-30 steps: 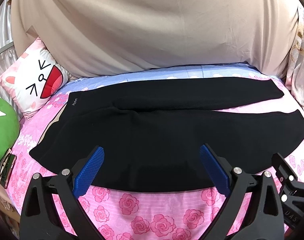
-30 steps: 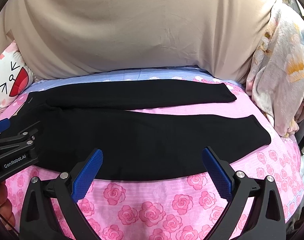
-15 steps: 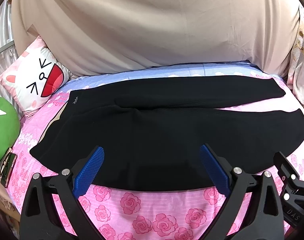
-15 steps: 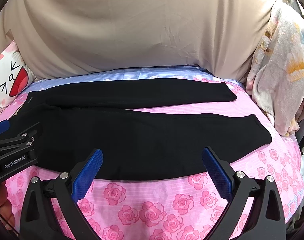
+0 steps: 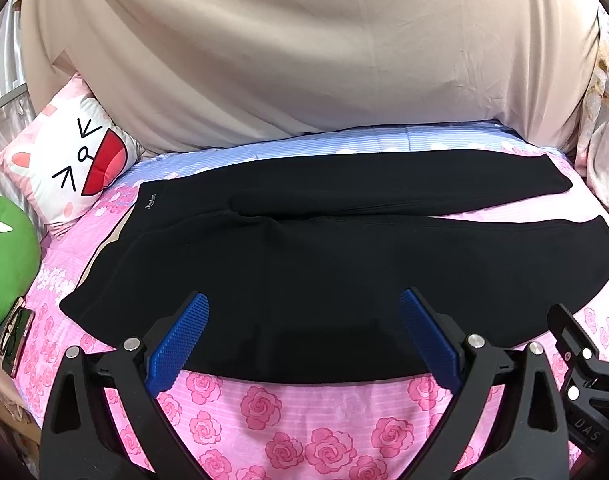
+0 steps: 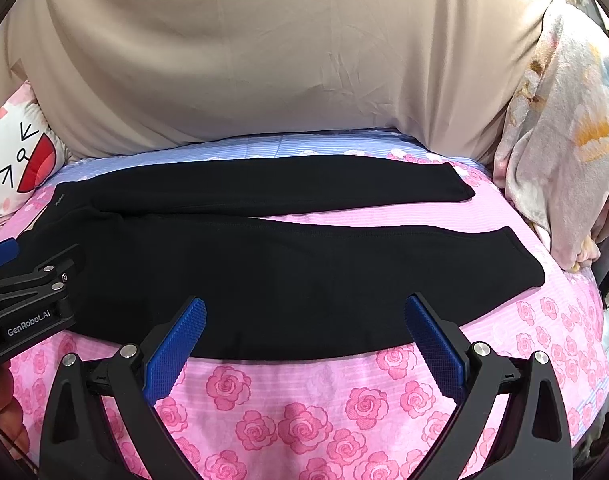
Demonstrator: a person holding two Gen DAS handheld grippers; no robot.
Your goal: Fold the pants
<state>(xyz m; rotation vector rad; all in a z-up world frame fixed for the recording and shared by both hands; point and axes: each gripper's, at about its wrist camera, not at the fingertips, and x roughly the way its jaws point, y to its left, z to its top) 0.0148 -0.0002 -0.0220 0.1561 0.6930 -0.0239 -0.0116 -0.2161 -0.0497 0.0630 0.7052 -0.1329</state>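
Since the earlier frames little movement is noted: in the left wrist view the pants [image 5: 324,264] sit slightly higher, and the right wrist view is almost unchanged. The left gripper [image 5: 304,304] is held with its jaws spread wide and nothing is gripped; its blue pads [image 5: 178,344] are seen over the near edge of the pants. The right gripper [image 6: 304,304] is likewise held wide open and empty, its blue pads [image 6: 434,346] over the same near edge further toward the leg ends. Whether either gripper touches the cloth cannot be told. The black pants are laid flat across the pink rose-patterned bedsheet [image 5: 288,420], waistband at the left, both legs stretched to the right and lying apart with a strip of sheet between them. A cartoon-face pillow [image 5: 70,162] and a green cushion [image 5: 6,256] are seen beyond the waistband. A beige sheet [image 6: 284,60] is hung behind the bed, and a floral blanket [image 6: 564,152] is bunched at the right.
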